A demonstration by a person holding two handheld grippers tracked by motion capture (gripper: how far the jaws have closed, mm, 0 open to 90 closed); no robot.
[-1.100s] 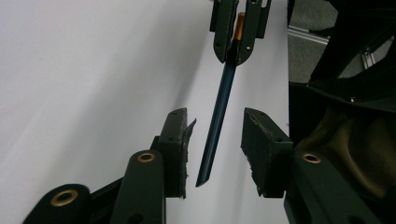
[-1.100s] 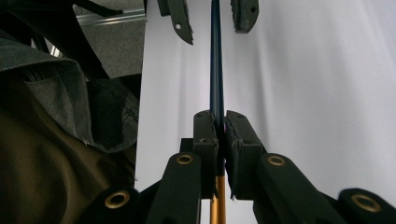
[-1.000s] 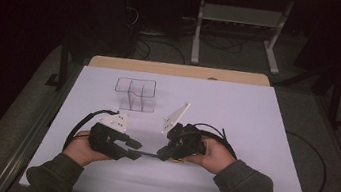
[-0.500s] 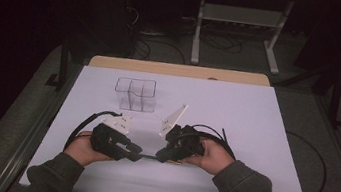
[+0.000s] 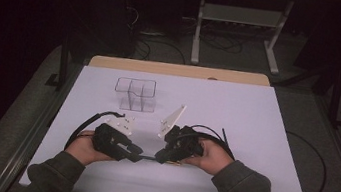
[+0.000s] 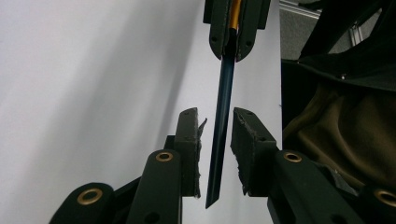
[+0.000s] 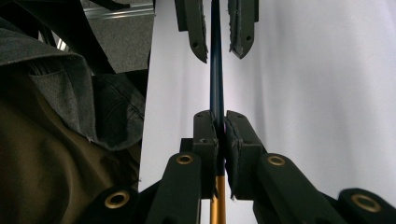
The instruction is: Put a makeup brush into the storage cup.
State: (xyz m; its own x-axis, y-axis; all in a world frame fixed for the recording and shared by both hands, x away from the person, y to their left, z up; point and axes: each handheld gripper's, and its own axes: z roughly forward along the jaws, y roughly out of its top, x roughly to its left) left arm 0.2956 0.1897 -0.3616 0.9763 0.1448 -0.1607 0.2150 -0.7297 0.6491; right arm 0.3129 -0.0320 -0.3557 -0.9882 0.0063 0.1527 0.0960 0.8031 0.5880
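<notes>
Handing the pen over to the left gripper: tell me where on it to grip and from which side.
Grip the pen on its free dark shaft, which already lies between the open jaws of the left gripper. Close from the two flat sides, end-on, opposite the right gripper, which clamps it near the orange part.

Pen [image 7: 216,70] gold end cut off by bottom edge; gripped middle hidden between right gripper [image 7: 219,128] jaws.

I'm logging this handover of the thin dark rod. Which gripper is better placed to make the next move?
The left gripper. Its jaws stand open on either side of the rod, apart from it, so it likely only needs to close. The right gripper is already shut on the rod and should just hold until then.
</notes>
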